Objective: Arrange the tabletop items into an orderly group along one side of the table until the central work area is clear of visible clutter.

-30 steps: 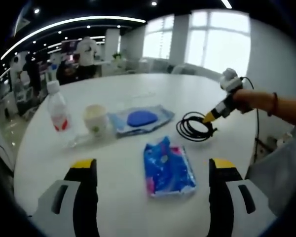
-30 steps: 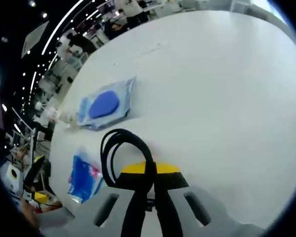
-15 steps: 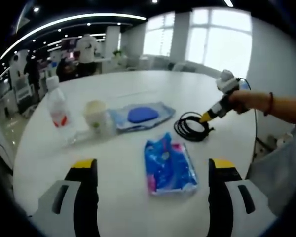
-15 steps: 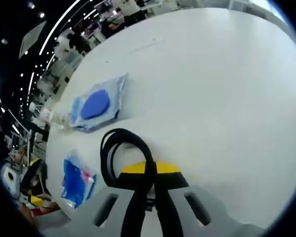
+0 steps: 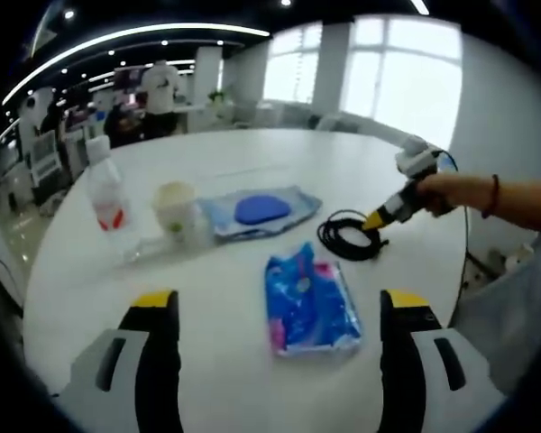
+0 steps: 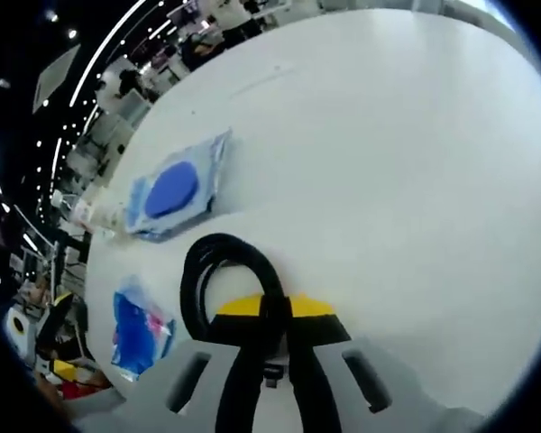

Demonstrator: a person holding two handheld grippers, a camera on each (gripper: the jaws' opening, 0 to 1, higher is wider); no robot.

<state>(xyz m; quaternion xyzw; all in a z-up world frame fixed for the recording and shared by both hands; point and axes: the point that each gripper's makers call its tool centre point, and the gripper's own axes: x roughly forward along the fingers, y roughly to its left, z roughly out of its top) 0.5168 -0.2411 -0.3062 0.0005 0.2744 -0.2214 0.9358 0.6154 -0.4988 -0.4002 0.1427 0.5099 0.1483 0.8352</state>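
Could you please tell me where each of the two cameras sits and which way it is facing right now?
Left gripper view: rides the open left gripper, facing across the white table; the person's forearm shows.
Right gripper view: rides the right gripper, shut on the black cable coil, looking down over the table.
Shared: the coil, blue packet and clear pouch.

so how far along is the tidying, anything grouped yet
Barely started. Nothing looks grouped: the water bottle, cup, clear pouch with the blue disc and blue printed packet lie spread across the white table. In hand: the right tongs are shut on the coiled black cable. The left tongs are open, holding nothing. Everything else is left to move aside.
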